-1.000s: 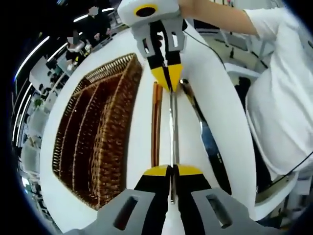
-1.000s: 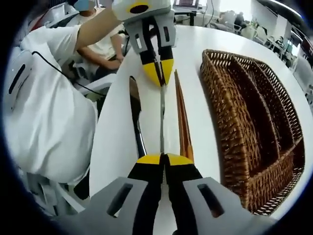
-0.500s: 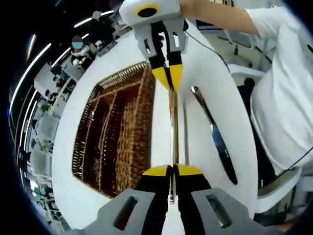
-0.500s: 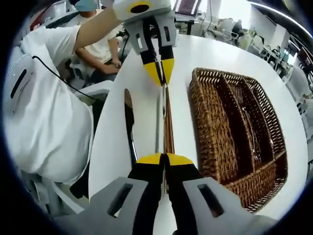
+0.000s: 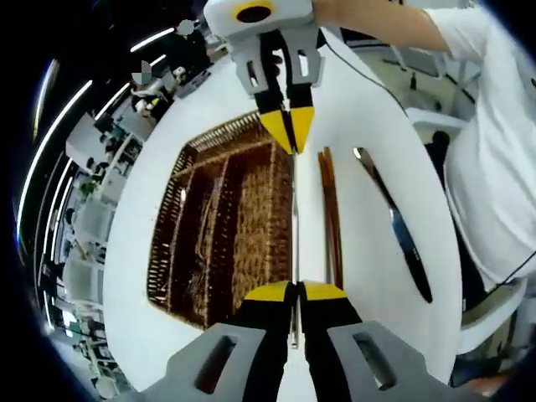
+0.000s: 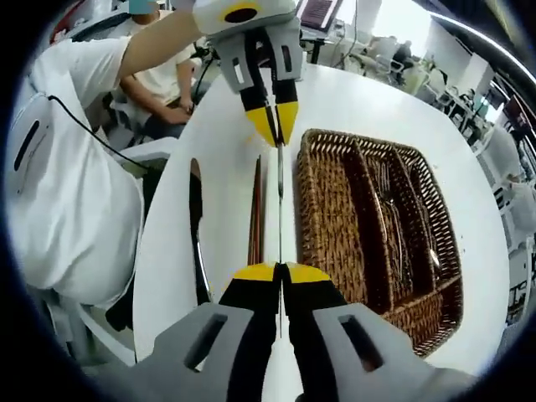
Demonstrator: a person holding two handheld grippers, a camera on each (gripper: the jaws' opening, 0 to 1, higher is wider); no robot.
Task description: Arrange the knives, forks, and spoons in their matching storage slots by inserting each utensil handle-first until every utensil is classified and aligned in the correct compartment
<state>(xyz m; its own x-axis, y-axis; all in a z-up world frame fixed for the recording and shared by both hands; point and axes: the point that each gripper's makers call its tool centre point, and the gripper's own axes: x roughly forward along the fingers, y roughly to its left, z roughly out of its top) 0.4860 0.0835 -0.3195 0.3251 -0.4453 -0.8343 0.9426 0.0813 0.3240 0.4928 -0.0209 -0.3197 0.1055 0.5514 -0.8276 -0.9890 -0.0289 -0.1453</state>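
A slim metal utensil (image 5: 295, 226) hangs in the air, seen edge-on, so its kind is unclear. My left gripper (image 5: 295, 289) is shut on one end and my right gripper (image 5: 286, 138) is shut on the other. From the right gripper view the same utensil (image 6: 279, 209) runs from my right gripper (image 6: 280, 270) up to the left gripper (image 6: 274, 132). It hangs over the near long wall of a brown wicker basket (image 5: 218, 226) (image 6: 335, 218) with long compartments. Several metal utensils (image 6: 394, 222) lie inside it.
Brown wooden sticks (image 5: 329, 218) (image 6: 255, 218) and a black-handled knife (image 5: 394, 226) (image 6: 195, 226) lie on the white round table (image 5: 368, 100) beside the basket. A person in a white shirt (image 6: 75, 193) sits close to that side. Desks and chairs stand beyond.
Both grippers, still shut on the utensil, have carried it sideways from above the brown sticks to above the basket's near wall. The sticks and knife lie as before.
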